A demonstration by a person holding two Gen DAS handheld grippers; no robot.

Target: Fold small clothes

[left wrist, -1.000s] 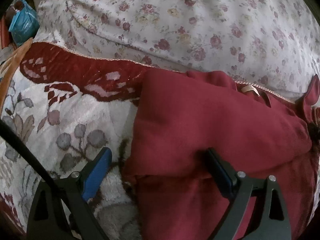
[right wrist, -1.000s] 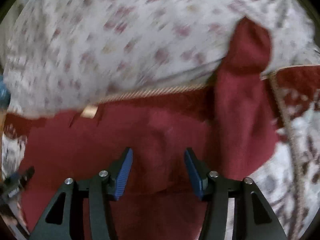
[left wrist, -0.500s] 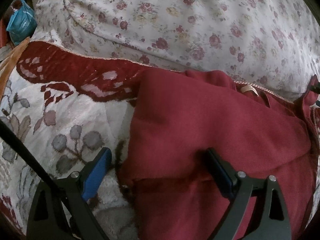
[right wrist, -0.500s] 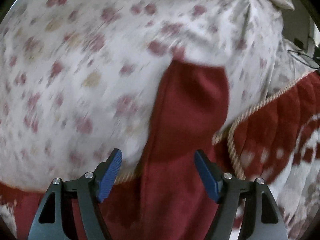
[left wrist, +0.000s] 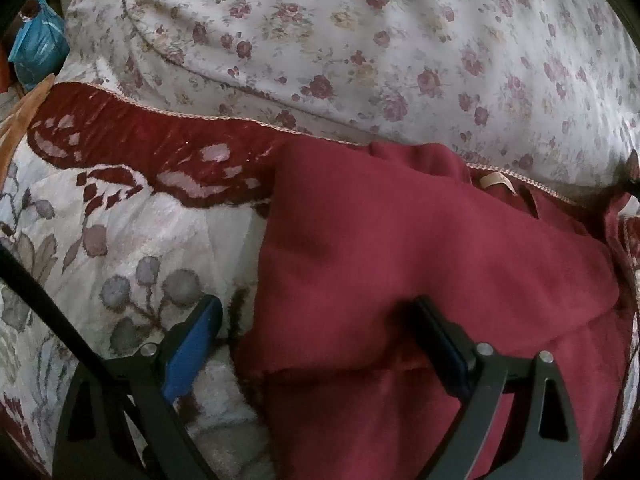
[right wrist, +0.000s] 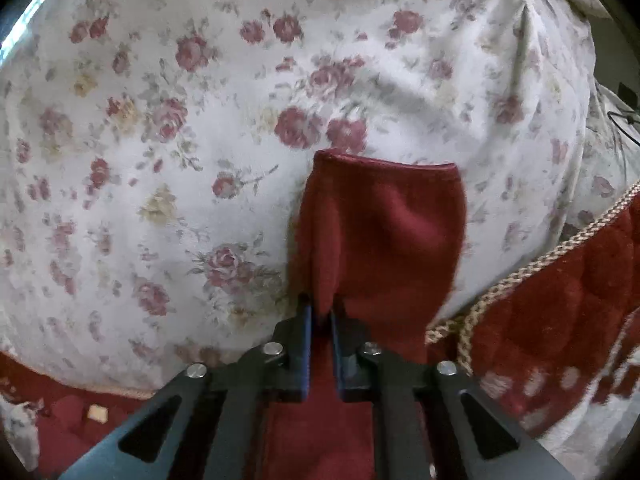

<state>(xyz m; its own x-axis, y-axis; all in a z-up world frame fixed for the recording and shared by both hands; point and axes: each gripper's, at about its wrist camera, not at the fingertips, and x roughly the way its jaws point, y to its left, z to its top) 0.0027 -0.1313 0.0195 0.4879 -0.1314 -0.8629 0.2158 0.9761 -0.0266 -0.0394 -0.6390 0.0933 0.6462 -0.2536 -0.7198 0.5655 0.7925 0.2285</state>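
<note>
Right gripper pinching the sleeve, left gripper spread over the folded body.

Your right gripper (right wrist: 320, 316) has its fingers drawn nearly together on a pinch of the dark red sleeve (right wrist: 384, 232), whose cuff end lies up against the floral pillow (right wrist: 200, 140) at the far edge of the bedspread (right wrist: 560, 300); a grip near the sleeve's left edge looks meant for carrying it back over the body. Your left gripper (left wrist: 320, 336) is wide open and grips nothing: one finger (left wrist: 192, 348) over bare bedspread, the other on the red garment (left wrist: 400, 248), likely to steady the fold while the sleeve comes across. The garment lies on the bedspread's far side, just under the pillow, a neck label (left wrist: 494, 179) showing at its top edge.
</note>
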